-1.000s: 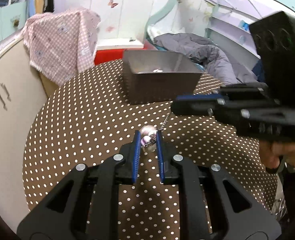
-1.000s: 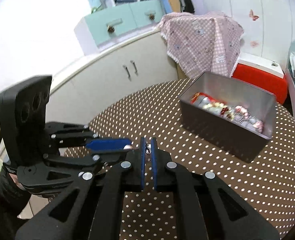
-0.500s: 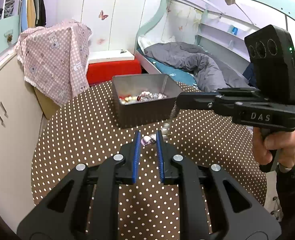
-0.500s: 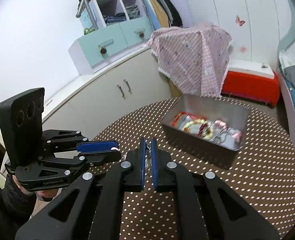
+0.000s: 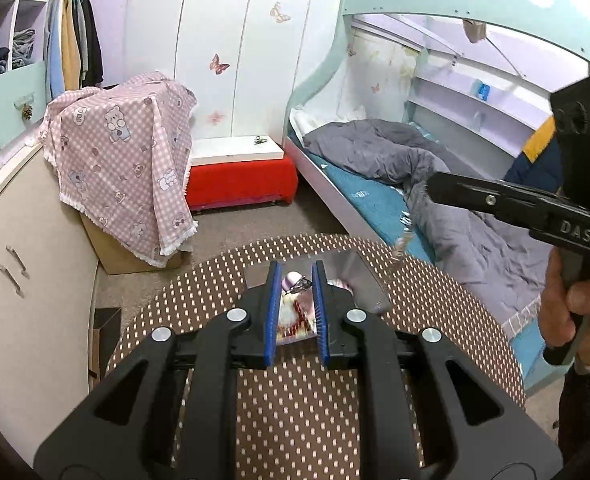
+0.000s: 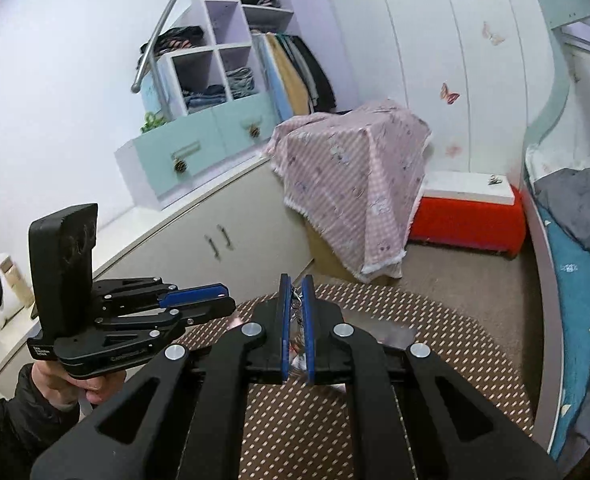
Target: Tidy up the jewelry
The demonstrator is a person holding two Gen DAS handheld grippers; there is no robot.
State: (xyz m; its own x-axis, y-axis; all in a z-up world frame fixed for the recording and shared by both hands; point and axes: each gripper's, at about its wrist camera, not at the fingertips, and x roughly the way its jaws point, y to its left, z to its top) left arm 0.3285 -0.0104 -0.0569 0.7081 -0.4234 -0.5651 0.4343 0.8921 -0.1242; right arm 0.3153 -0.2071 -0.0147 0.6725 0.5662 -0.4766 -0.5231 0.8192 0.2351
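My left gripper [image 5: 296, 278] is shut on the pink bead end of a necklace [image 5: 292, 281]. My right gripper [image 6: 295, 292] is shut on the clasp end of its silver chain [image 6: 294, 295]; a stretch of chain hangs below it in the left wrist view [image 5: 398, 249]. Both grippers hold the necklace high above the grey metal box [image 5: 359, 280], which holds other jewelry [image 5: 295, 322] and is mostly hidden behind the fingers. The box stands on the round brown polka-dot table [image 5: 295, 400].
A cream cabinet [image 5: 27, 280] runs along the left. A pink checked cloth [image 5: 123, 172] covers a box behind the table. A red stool [image 5: 239, 184] and a bed with a grey blanket [image 5: 395, 160] stand beyond.
Both grippers have risen well above the table with the necklace stretched between them. The box has gone from plainly in view ahead to below and behind the fingers.
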